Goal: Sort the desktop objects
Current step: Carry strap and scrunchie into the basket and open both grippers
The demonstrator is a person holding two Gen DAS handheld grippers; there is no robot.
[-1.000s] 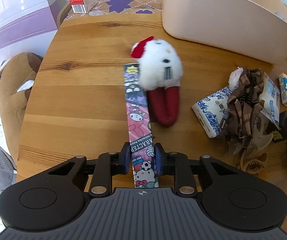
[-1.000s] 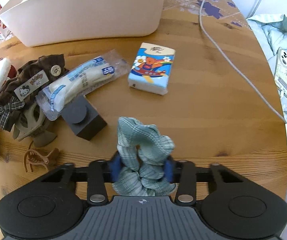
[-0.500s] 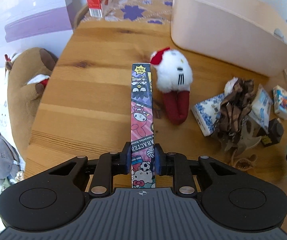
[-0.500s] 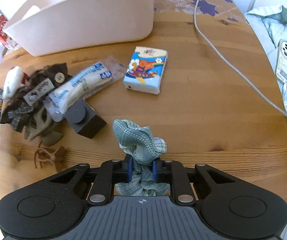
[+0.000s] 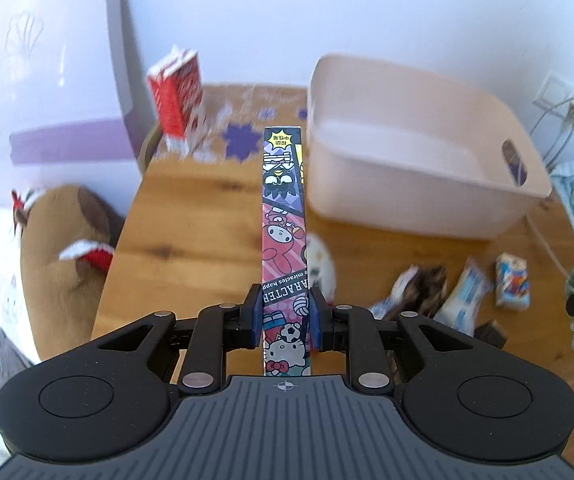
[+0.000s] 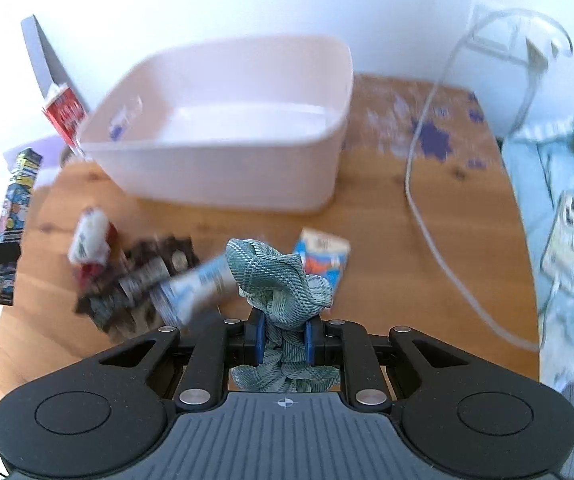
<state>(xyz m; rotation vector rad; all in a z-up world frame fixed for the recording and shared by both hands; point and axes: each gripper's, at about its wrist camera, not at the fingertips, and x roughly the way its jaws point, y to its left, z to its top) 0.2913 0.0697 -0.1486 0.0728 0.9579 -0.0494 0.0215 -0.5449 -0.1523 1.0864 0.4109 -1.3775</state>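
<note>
Here the left gripper (image 5: 284, 317) pinches a long, cartoon-printed cardboard box (image 5: 284, 216) above the wooden table (image 5: 191, 216); the right gripper (image 6: 284, 338) clamps a green plaid fabric scrunchie (image 6: 279, 276), its lower folds hidden, near the pale plastic bin (image 6: 223, 168). The items on the table are blurred.

Open bin (image 6: 223, 168) unobstructed from above; clutter pile (image 6: 143, 280) crowds table (image 6: 387, 216) before it.

Gleaming under daylight: glossy printed card of the cartoon box (image 5: 283, 216), clamped in the matt black plastic left gripper (image 5: 283, 320). Puckering between the right gripper (image 6: 283, 340): woven green cloth scrunchie (image 6: 279, 280). Lying beneath: varnished wood table (image 6: 387, 232), smooth matt plastic bin (image 6: 223, 160).
</note>
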